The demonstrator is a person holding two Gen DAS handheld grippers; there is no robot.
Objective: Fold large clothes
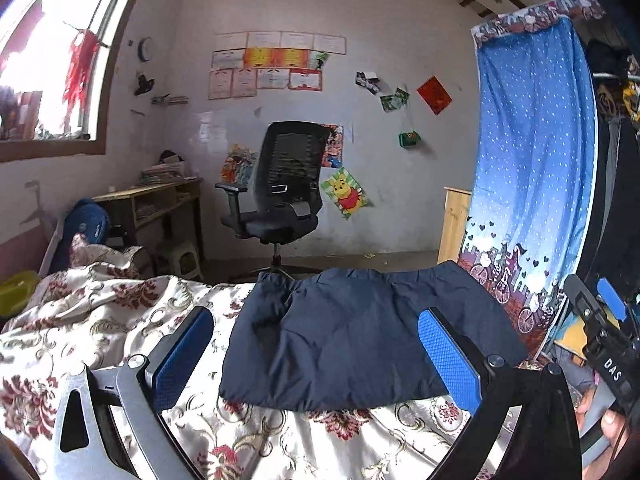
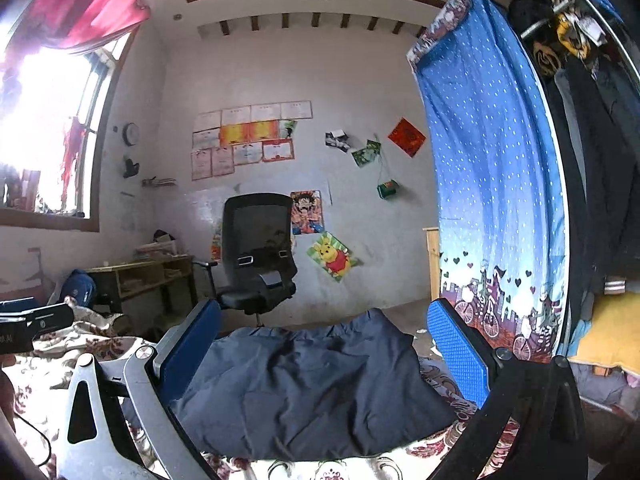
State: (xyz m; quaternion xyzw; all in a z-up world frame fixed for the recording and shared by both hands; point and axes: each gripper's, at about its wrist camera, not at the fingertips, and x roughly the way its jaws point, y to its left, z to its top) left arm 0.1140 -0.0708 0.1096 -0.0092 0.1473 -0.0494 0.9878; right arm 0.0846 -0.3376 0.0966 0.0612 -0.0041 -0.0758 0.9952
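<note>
**Navy garment flat on the bed, both grippers empty**

The dark navy garment (image 1: 352, 336) lay folded in a rough rectangle on the floral bedspread (image 1: 100, 320), at lower centre of both views. My left gripper (image 1: 316, 350) hovered above its near edge, jaws spread wide and holding nothing. My right gripper (image 2: 324, 356) was likewise wide apart and empty over the cloth. Beyond the bed stood a black office chair (image 1: 280, 192), with a blue dotted curtain (image 1: 532, 152) at right.

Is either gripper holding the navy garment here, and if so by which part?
Nothing is held. The left gripper and right gripper are both open above the navy garment lying on the floral bedspread.
</note>
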